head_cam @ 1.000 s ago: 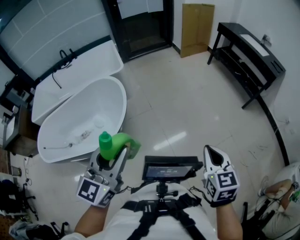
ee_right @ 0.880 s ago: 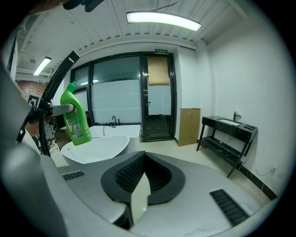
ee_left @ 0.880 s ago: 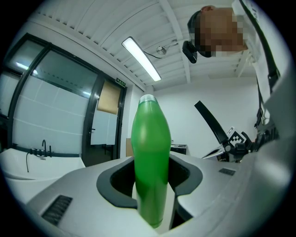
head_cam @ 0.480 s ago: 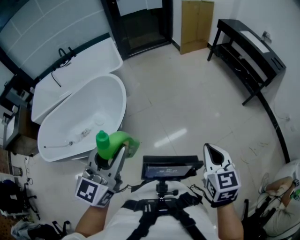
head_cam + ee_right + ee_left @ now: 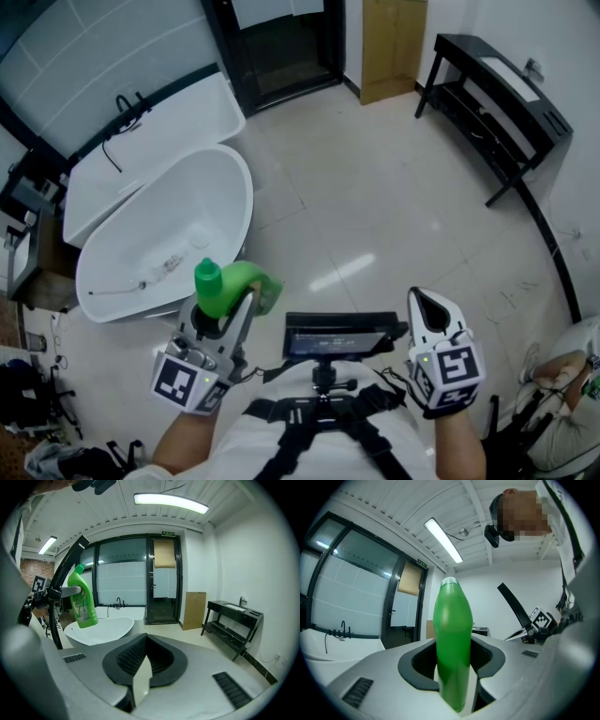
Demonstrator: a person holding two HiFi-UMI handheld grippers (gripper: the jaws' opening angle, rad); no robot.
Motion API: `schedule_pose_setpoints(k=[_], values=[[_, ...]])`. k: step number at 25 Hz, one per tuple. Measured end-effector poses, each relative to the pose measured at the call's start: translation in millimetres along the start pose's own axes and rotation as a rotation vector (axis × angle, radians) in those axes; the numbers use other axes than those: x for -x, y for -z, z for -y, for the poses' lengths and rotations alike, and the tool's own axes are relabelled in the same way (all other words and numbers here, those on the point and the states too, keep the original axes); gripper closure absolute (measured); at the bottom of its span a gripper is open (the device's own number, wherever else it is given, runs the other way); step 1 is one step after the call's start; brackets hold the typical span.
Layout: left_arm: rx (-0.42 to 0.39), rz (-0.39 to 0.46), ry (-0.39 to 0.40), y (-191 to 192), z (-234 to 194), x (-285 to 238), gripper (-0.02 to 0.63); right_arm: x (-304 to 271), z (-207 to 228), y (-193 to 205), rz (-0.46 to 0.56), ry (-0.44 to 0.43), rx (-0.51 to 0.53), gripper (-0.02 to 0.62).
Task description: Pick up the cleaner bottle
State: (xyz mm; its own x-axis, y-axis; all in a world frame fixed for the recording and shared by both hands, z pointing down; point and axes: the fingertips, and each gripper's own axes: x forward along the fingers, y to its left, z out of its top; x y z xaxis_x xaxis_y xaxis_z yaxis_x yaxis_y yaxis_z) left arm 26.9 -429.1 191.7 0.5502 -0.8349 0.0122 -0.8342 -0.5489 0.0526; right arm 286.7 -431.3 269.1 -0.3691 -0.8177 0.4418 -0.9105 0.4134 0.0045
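The green cleaner bottle (image 5: 230, 286) is held off the ground in my left gripper (image 5: 223, 314), whose jaws are shut on its body. In the left gripper view the bottle (image 5: 452, 644) stands upright between the grey jaws, cap at the top. From the right gripper view the same bottle (image 5: 82, 599) hangs at the left, label side showing, clamped by the left gripper (image 5: 70, 591). My right gripper (image 5: 427, 307) sits at the lower right, apart from the bottle. Its jaws (image 5: 140, 681) are shut together and hold nothing.
A white oval bathtub (image 5: 122, 281) lies to the left on the tiled floor, with a second white tub (image 5: 141, 150) behind it. A black console table (image 5: 497, 112) lines the right wall. A cardboard sheet (image 5: 394, 42) leans by the dark door (image 5: 281, 47).
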Motion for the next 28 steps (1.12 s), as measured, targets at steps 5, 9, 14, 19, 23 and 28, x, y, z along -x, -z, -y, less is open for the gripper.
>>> schedule_pose_setpoints(k=[5,9,14,19,23,28], values=[[-0.013,0.021,-0.005,-4.0,-0.7,-3.9,0.443,0.5,0.4,1.4,-0.006,0.001,0.003,0.592],[-0.001,0.016,0.002,-2.5,-1.2,-5.6,0.443,-0.1,0.0,0.4,-0.011,0.004,0.011,0.592],[0.0,0.012,0.008,-3.5,-1.1,-8.7,0.443,0.0,-1.2,-2.6,-0.016,0.005,0.003,0.594],[0.021,0.004,0.018,-0.9,0.2,-10.2,0.443,-3.2,-0.1,-1.5,-0.021,0.001,0.018,0.594],[0.019,-0.003,0.015,-1.3,-0.3,-9.8,0.443,-4.8,-0.9,-4.0,-0.023,-0.008,0.039,0.594],[0.015,0.01,-0.001,-4.3,-4.2,-10.3,0.443,-8.4,-2.2,-5.6,-0.028,-0.022,0.055,0.594]])
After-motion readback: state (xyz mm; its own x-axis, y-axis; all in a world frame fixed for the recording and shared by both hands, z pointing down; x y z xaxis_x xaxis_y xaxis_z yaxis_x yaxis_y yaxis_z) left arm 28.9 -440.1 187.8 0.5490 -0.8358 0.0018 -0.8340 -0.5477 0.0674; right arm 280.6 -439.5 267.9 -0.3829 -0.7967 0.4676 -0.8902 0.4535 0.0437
